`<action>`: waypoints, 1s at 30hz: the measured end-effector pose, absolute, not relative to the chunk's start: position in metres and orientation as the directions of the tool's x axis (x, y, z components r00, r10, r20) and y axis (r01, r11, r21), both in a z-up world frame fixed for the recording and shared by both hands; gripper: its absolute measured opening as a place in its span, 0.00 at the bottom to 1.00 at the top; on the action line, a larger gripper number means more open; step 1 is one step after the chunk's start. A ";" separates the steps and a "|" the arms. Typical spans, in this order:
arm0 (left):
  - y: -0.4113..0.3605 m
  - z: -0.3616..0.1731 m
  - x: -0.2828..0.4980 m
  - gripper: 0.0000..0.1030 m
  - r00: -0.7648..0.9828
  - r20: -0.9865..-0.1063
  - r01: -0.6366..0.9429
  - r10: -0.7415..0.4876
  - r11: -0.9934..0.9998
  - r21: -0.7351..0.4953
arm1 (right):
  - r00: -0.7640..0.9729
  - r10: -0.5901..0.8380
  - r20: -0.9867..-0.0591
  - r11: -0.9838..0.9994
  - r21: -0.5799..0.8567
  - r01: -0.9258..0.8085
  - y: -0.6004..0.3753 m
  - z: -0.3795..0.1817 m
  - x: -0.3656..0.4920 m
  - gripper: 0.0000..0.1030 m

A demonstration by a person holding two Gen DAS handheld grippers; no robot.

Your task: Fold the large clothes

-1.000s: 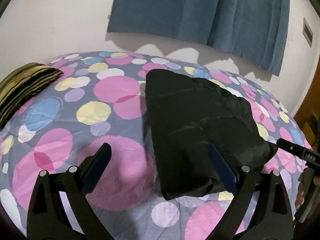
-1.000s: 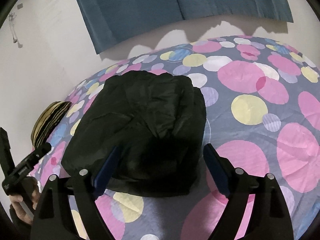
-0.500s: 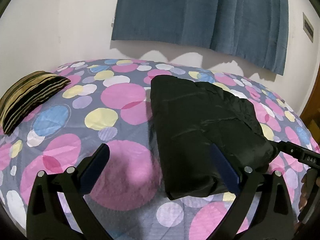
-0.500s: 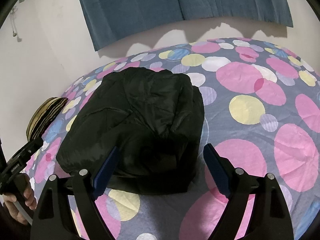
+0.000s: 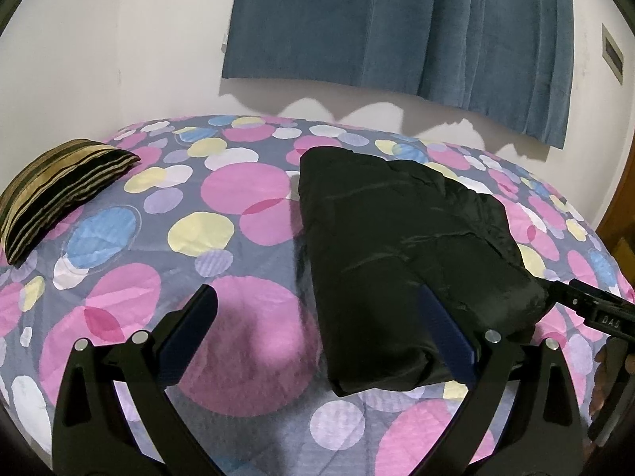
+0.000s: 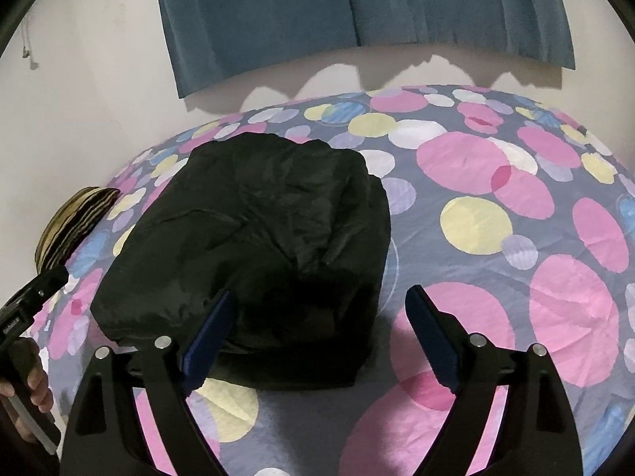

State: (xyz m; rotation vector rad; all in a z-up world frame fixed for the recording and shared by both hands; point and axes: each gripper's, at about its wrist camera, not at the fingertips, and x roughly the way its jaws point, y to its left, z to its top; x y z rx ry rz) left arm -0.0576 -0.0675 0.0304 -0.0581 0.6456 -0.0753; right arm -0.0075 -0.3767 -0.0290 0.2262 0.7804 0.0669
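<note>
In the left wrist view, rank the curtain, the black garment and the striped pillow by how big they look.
1. Curtain
2. Garment, not far behind and nearer the camera, so unsure
3. Pillow, clearly smallest

Materials and surface finish

Folded black garment [image 5: 401, 254]: thin cloth, slight sheen, creased. Bed sheet [image 5: 246, 317]: matt printed cloth with a fine woven texture. Striped cushion [image 5: 59, 194]: ribbed cloth with a faint lustre. Curtain [image 5: 397, 23]: matt blue cloth. Left gripper [image 5: 317, 329]: matt black plastic with blue pads and bright metal screw heads
</note>
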 end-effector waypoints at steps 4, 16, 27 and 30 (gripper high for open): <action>-0.068 0.030 -0.058 0.97 0.799 -0.595 0.054 -0.087 0.996 -0.074 | 0.709 0.141 -0.691 0.975 0.222 0.022 -0.376 -0.029 -0.008 0.84; -0.072 0.032 -0.058 0.97 0.795 -0.601 0.048 -0.078 0.997 -0.067 | 0.709 0.140 -0.691 0.975 0.222 0.024 -0.375 -0.029 -0.009 0.84; -0.075 0.033 -0.058 0.97 0.790 -0.609 0.047 -0.068 0.998 -0.050 | 0.708 0.140 -0.692 0.975 0.222 0.024 -0.375 -0.030 -0.009 0.84; -0.075 0.033 -0.058 0.97 0.790 -0.610 0.046 -0.067 0.998 -0.050 | 0.708 0.140 -0.692 0.975 0.222 0.024 -0.375 -0.029 -0.009 0.84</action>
